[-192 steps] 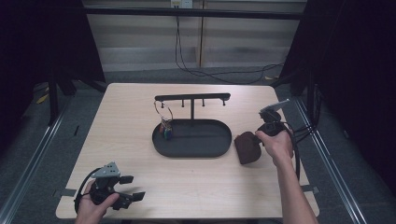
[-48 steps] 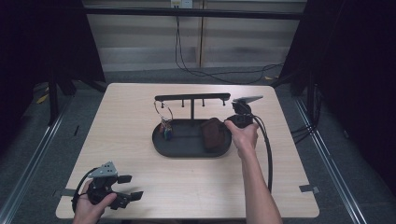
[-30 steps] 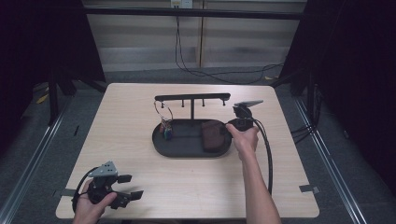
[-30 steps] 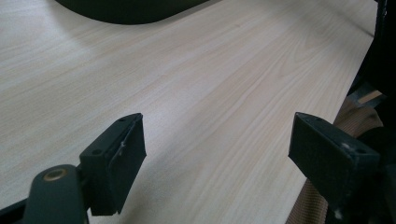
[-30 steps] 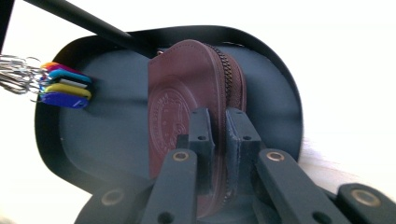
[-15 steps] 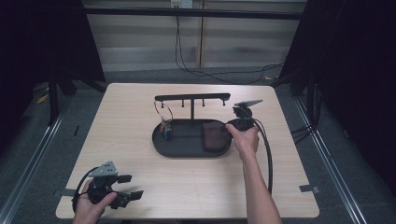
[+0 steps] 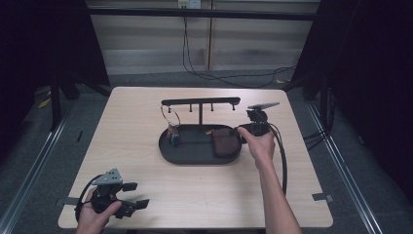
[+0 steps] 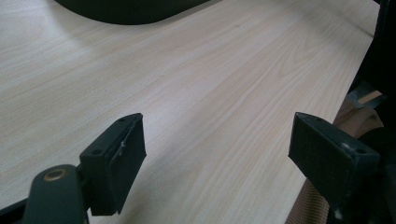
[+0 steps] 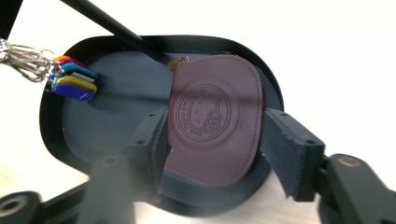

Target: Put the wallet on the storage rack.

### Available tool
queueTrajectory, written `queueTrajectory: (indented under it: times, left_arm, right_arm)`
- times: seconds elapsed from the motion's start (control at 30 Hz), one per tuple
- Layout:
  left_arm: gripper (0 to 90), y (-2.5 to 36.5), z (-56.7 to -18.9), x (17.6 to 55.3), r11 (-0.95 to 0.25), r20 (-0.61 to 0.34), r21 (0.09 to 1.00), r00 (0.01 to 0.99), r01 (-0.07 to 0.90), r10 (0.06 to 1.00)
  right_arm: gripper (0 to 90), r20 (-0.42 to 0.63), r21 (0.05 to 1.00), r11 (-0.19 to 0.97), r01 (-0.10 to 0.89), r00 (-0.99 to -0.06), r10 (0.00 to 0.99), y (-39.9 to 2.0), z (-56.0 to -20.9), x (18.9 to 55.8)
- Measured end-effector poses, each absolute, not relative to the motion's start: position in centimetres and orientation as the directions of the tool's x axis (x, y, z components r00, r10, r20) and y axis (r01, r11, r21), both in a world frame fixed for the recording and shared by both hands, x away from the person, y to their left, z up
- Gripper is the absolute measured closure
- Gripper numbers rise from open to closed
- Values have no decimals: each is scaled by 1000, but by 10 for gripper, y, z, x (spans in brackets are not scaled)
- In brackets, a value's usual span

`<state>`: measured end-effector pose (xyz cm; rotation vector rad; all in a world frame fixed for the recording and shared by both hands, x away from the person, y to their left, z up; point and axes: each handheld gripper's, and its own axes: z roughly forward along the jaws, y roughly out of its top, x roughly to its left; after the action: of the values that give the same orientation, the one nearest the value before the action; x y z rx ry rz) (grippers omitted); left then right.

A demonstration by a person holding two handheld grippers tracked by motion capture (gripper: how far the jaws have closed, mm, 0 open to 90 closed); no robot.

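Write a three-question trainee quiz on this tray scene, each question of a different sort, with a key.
1. True or false: the brown pouch lies flat in the black tray.
2. Multiple choice: the coloured key tags hang at the tray's (A) end away from the pouch, (B) end under the pouch, (C) outside on the table.
3. Short answer: which tool sits apart from the tray, near the table's front edge?

Key
1. True. The right tool has just been opening; the pouch lies between its pads, which stand off it.
2. A.
3. The left tool, open over bare wood.
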<state>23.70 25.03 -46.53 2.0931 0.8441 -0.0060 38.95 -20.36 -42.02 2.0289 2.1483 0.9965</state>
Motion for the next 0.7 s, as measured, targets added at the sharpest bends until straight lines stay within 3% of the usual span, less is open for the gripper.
queueTrajectory:
  times: [0.27,0.7]
  left_arm:
    - [186,254,-465,239,-369,-307,725,752,582,583]
    - [185,256,-464,242,-327,-336,718,717,614,611]
  right_arm:
    - [304,390,500,-44,865,-180,903,-210,-408,376]
    - [291,392,531,-29,847,-215,894,-220,-412,350]
